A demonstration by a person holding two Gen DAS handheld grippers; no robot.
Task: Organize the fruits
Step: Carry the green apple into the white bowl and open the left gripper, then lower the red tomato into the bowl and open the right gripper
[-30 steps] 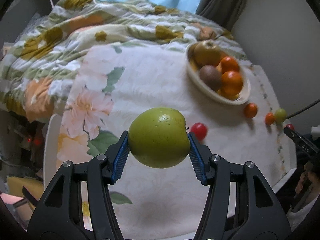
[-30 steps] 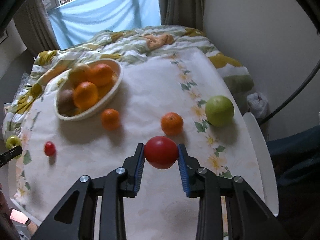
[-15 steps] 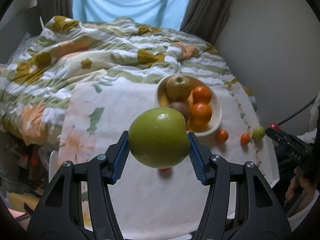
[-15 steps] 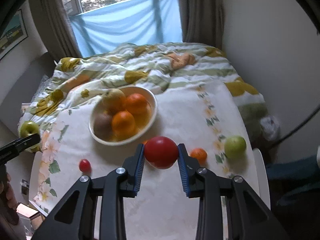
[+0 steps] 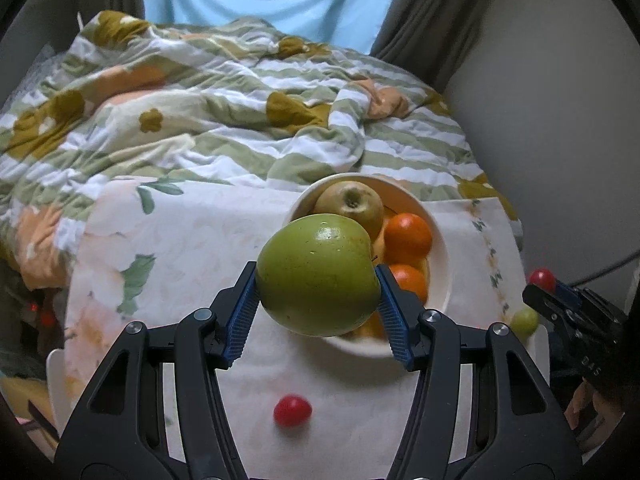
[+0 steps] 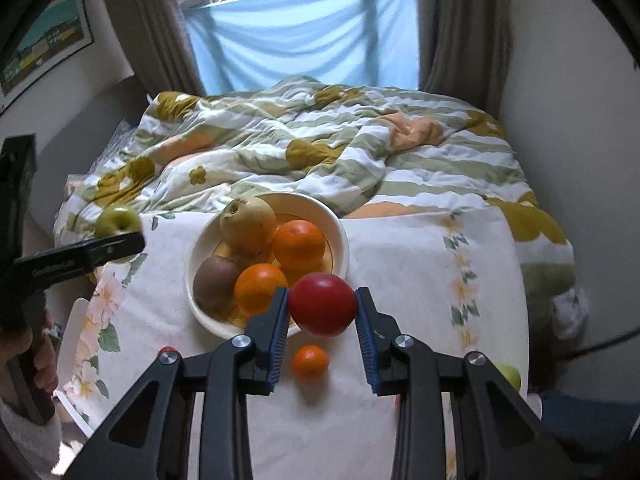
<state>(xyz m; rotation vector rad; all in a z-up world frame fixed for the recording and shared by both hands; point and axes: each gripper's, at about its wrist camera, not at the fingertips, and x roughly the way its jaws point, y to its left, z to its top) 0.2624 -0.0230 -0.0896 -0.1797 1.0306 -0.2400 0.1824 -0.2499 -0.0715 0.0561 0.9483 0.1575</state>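
Observation:
My left gripper (image 5: 317,304) is shut on a big green apple (image 5: 318,276), held in the air in front of the cream bowl (image 5: 442,276). The bowl (image 6: 340,228) holds a yellowish apple (image 6: 247,224), two oranges (image 6: 299,243) and a brown kiwi (image 6: 215,282). My right gripper (image 6: 322,312) is shut on a red tomato (image 6: 322,305), hovering near the bowl's front rim. Loose on the floral cloth lie a small red tomato (image 5: 292,410), a small orange (image 6: 310,361) and a small green fruit (image 6: 509,374). The left gripper with its apple (image 6: 118,220) shows at the left of the right wrist view.
The cloth covers a small white table (image 6: 74,320) pushed against a bed with a rumpled striped floral duvet (image 6: 320,140). A wall (image 6: 580,100) stands to the right, and curtains with a blue-covered window behind. A person's hand (image 6: 40,356) holds the left tool.
Both grippers have moved toward the bowl with their fruit held. In the left view the bowl slid from the upper right to right behind the apple; in the right view it came to the centre.

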